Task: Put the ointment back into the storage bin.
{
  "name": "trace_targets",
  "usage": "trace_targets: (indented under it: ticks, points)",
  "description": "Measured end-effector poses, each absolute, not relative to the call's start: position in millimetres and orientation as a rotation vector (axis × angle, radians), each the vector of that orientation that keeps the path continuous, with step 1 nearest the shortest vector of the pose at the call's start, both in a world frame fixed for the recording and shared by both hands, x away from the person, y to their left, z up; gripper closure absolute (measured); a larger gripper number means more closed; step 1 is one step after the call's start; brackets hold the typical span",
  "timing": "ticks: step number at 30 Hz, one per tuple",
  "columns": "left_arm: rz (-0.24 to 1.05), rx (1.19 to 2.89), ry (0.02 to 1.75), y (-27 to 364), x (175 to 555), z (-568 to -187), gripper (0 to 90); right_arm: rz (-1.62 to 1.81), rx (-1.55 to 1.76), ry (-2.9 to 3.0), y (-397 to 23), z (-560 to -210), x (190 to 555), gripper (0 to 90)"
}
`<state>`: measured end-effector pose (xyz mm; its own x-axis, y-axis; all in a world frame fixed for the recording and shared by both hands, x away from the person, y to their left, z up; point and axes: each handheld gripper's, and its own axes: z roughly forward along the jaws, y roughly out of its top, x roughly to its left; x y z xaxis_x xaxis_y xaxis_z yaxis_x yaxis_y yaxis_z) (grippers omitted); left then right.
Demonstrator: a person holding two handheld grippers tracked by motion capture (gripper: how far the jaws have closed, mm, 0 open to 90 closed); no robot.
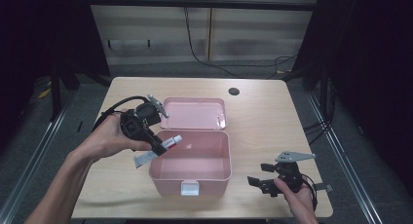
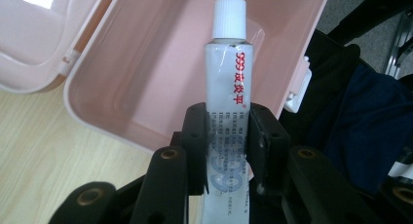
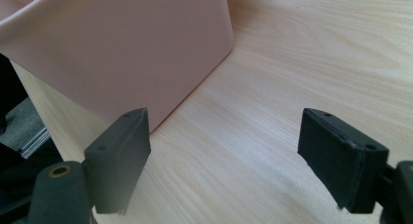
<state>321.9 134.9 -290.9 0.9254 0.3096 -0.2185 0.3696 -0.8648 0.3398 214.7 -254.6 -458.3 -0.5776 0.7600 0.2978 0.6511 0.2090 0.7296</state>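
While the left hand-held gripper [image 2: 228, 151] pinches the white tube [image 2: 229, 87] over the open pink box's [image 1: 195, 177] left rim, it should carry the cap inward before letting go, the right hand-held gripper [image 3: 224, 156] waiting wide apart on the surface [image 1: 263, 117].

Left gripper [image 1: 160, 145] clamped on white squeeze tube with red print [image 1: 157, 151], held over left rim of open pink plastic box [image 1: 191, 171]; right gripper [image 1: 258, 182] resting on light wooden table [image 1: 263, 121].
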Motion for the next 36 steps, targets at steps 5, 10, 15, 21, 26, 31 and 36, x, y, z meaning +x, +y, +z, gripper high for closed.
trace_targets:
  ticks: [5, 10, 15, 21, 26, 31, 36]
  points:
    - [-0.233, 2.703, 0.486, 125, 321, -292, 70.9, 1.314, 1.374, 2.346, -254, -458, 215, 18.5]
    - [-0.244, 2.699, 0.459, 113, 322, -295, 70.9, 1.314, 1.376, 2.346, -255, -458, 215, 18.1]
    - [-0.253, 2.716, 0.434, 103, 324, -299, 70.9, 1.306, 1.377, 2.351, -255, -459, 215, 18.0]
    - [-0.277, 2.714, 0.392, 89, 323, -306, 71.0, 1.307, 1.377, 2.354, -254, -459, 215, 18.0]
    - [-0.309, 2.731, 0.381, 81, 323, -314, 71.0, 1.308, 1.377, 2.354, -254, -459, 215, 18.0]
    - [-0.308, 2.73, 0.357, 76, 323, -319, 71.0, 1.305, 1.382, 2.354, -254, -459, 215, 18.0]
    - [-0.294, 2.744, 0.327, 70, 321, -327, 71.0, 1.308, 1.384, 2.355, -254, -459, 215, 18.0]
